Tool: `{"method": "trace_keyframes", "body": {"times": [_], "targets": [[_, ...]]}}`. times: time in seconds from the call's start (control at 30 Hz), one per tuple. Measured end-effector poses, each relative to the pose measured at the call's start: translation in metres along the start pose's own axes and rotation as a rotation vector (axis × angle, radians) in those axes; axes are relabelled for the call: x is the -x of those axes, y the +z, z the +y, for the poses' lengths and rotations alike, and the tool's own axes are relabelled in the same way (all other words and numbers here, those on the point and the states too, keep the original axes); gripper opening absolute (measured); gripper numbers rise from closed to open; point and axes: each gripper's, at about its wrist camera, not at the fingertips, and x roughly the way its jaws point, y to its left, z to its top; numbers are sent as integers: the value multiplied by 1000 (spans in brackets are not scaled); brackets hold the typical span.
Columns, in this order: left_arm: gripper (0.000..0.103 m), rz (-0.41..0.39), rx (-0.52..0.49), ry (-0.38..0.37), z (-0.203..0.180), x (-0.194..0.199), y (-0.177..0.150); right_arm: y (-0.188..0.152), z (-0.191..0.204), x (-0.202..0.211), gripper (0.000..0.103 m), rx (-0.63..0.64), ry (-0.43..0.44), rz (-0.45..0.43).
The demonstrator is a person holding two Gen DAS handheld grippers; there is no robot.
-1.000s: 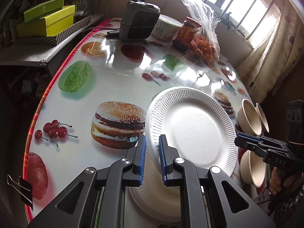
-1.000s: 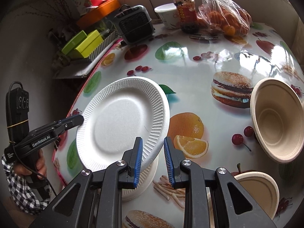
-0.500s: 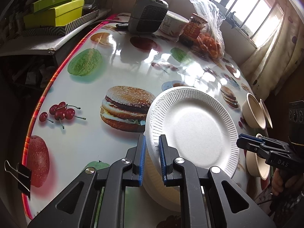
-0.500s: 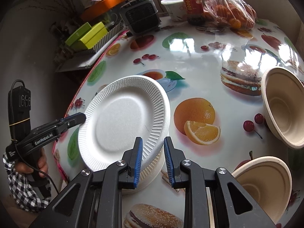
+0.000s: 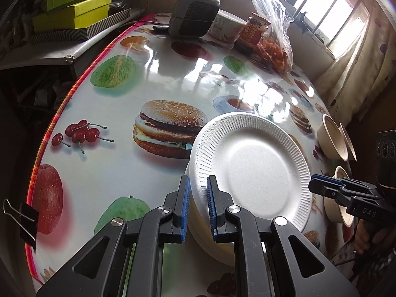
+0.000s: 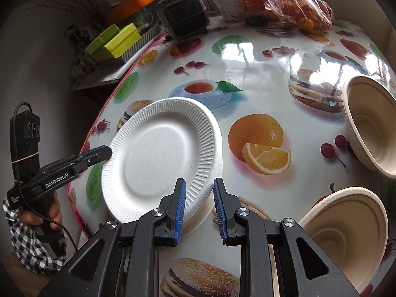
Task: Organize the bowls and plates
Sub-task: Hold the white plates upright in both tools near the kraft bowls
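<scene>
A white foam plate (image 5: 255, 170) (image 6: 158, 158) hangs tilted just over a stack of white plates (image 5: 210, 242) (image 6: 200, 214) near the table's front edge. My left gripper (image 5: 198, 198) is shut on the plate's near-left rim. On the opposite rim my right gripper (image 6: 199, 203) is shut as well. Each gripper shows in the other's view, the right gripper (image 5: 315, 182) at the plate's right rim and the left gripper (image 6: 106, 152) at its left rim. Two beige bowls (image 6: 371, 128) (image 6: 346, 235) stand right of the stack, also seen as beige bowls (image 5: 331, 138).
At the far side of the fruit-print table (image 5: 138, 91) stand a dark heater (image 5: 195, 12), a white tub (image 5: 227, 26), a red jar (image 5: 255, 31) and a bag of oranges (image 5: 274, 47). Green boxes (image 5: 74, 10) lie on a side shelf. A binder clip (image 5: 22, 215) grips the left edge.
Both grippers have carried the white plate toward the near edge of the table and a little down, bringing it closer over the stack. Both grips stay the same.
</scene>
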Motion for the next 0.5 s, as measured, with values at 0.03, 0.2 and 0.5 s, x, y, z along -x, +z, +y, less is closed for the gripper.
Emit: {"method": "trace_keyframes", "body": {"times": [0.03,0.2,0.5], "targets": [[14,1,1,1,0,0,-1,-1,0,0,22,1,1,1],[14,6,1,1,1,-2,-3,-3,0,-4,22,2,-4,9],[14,10,0,2,2,-4,-4,-5,0,-5,23,0,-1,13]]}}
